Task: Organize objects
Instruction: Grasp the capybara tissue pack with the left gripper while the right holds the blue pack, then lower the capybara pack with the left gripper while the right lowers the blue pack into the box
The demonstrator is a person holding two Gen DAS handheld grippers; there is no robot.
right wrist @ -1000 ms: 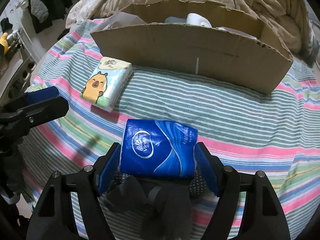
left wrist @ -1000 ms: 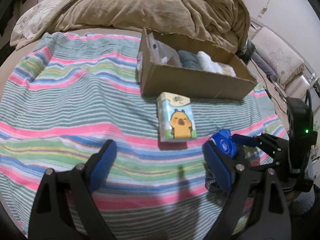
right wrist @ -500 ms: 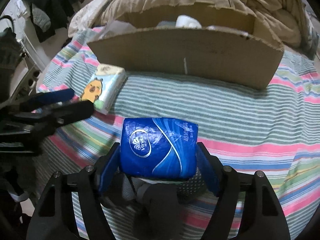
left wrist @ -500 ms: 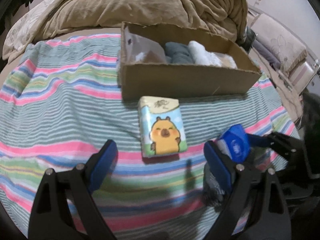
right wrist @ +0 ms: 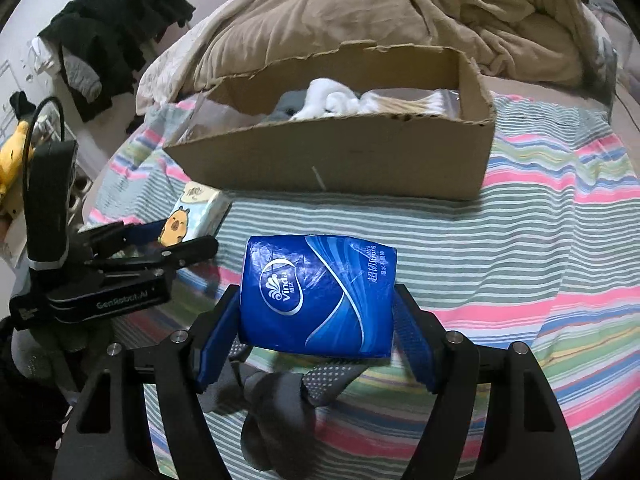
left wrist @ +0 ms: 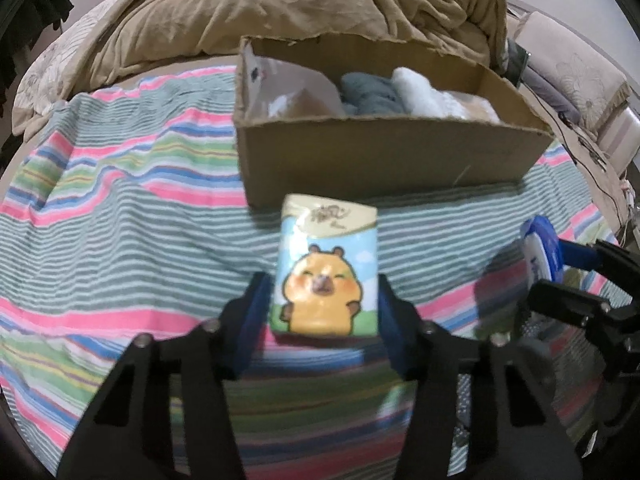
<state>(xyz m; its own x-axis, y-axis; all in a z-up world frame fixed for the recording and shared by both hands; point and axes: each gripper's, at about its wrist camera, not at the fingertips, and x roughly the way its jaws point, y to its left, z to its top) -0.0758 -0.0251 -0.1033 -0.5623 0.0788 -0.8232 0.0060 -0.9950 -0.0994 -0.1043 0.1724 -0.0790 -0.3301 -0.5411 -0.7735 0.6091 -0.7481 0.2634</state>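
Rumpled tan duvet (left wrist: 304,12), striped sheet (left wrist: 120,208), black clothes (right wrist: 120,20)

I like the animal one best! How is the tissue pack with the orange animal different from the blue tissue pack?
The animal pack is pale blue with a cartoon on it; the blue pack is dark blue with a white logo. The animal pack sits between the left gripper fingers with its long side running away from them; the blue pack lies crosswise in the right gripper. Both are soft packs, each in a gripper, near the cardboard box.
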